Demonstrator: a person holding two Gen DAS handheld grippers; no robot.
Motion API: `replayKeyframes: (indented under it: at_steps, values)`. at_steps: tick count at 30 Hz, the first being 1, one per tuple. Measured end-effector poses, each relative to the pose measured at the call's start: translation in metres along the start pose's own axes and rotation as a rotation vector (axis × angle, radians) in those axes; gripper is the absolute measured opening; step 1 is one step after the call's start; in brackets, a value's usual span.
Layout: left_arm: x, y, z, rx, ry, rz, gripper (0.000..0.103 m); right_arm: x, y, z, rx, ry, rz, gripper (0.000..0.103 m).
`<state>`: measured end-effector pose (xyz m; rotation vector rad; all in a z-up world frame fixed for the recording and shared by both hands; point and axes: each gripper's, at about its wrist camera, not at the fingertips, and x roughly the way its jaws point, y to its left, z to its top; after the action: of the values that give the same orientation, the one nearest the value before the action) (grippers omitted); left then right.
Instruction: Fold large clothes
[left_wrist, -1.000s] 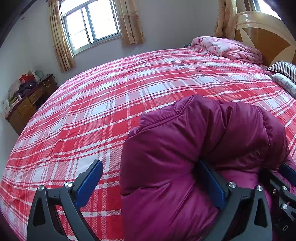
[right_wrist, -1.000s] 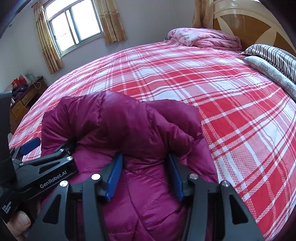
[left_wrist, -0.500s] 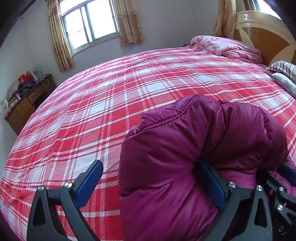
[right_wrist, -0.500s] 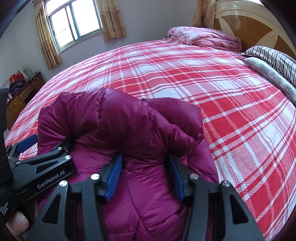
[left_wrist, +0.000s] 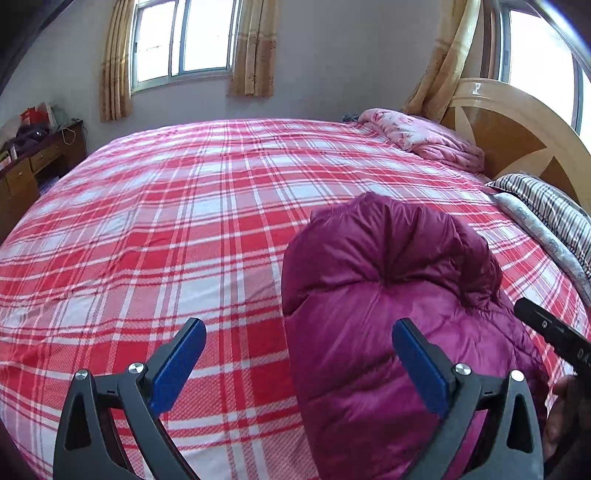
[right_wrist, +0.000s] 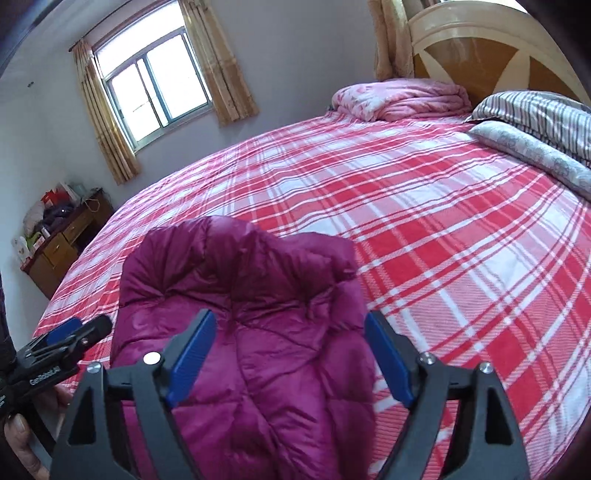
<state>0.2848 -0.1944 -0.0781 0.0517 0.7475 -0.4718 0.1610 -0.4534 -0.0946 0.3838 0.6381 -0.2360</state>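
Count, both views together:
- 1 puffer jacket (left_wrist: 388, 295) (right_wrist: 251, 306), magenta, folded in a bundle on the bed.
- 1 bed (left_wrist: 166, 221) (right_wrist: 443, 229) w/ red-and-white plaid cover.
- 2 grippers: left gripper (left_wrist: 299, 358) and right gripper (right_wrist: 291, 354), each w/ 2 blue-padded fingers (left_wrist: 181, 354) (right_wrist: 192, 354), so 4 fingers total, all spread apart.
- 1 pink quilt (left_wrist: 424, 138) (right_wrist: 402, 98) rolled by the headboard (left_wrist: 517, 125) (right_wrist: 480, 48); 1 headboard.
- 1 striped pillow (left_wrist: 546, 203) (right_wrist: 535, 110), 1 grey patterned pillow (right_wrist: 532, 155).
- 2 windows in left view; nearer window (left_wrist: 184, 37) has 2 curtains.
- 1 wooden dresser (left_wrist: 26, 166) (right_wrist: 62, 247), clutter on top, items too small to count.
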Motion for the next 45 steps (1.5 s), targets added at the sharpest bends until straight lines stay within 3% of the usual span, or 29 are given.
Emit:
replayKeyframes:
  at_steps: [6, 13, 14, 16, 18, 20, 24, 31, 45]
  values:
    - [0.016, 0.011, -0.022, -0.118, 0.094, -0.09, 0.101, 0.014, -0.028, -0.015, 0.087, 0.107, 0.079, 0.083]
    - [0.028, -0.008, -0.023, -0.096, 0.096, -0.112, 0.101, 0.033, -0.031, -0.021, 0.142, 0.183, 0.232, 0.052]
    - [0.029, -0.013, -0.023, -0.089, 0.102, -0.113, 0.099, 0.033, -0.03, -0.023, 0.147, 0.184, 0.241, 0.049]
    - [0.026, -0.021, -0.023, -0.062, 0.108, -0.167, 0.068, 0.029, -0.025, -0.025, 0.138, 0.18, 0.245, 0.035]
    - [0.016, -0.036, -0.022, 0.013, 0.094, -0.134, 0.05, 0.021, -0.013, -0.026, 0.088, 0.162, 0.218, 0.027]
    - [0.007, -0.046, -0.022, 0.076, 0.084, -0.097, 0.039, 0.012, -0.002, -0.027, 0.053, 0.142, 0.2, 0.023]
    - [-0.006, -0.043, -0.021, 0.083, 0.103, -0.063, 0.028, 0.0, 0.009, -0.027, 0.034, 0.116, 0.197, 0.022]
    - [-0.048, -0.016, -0.026, 0.078, 0.07, 0.005, 0.024, -0.003, 0.053, -0.032, -0.009, 0.125, 0.256, 0.021]
    - [-0.128, 0.1, -0.045, -0.031, -0.006, 0.222, 0.023, 0.018, 0.209, -0.055, -0.185, 0.184, 0.455, 0.021]
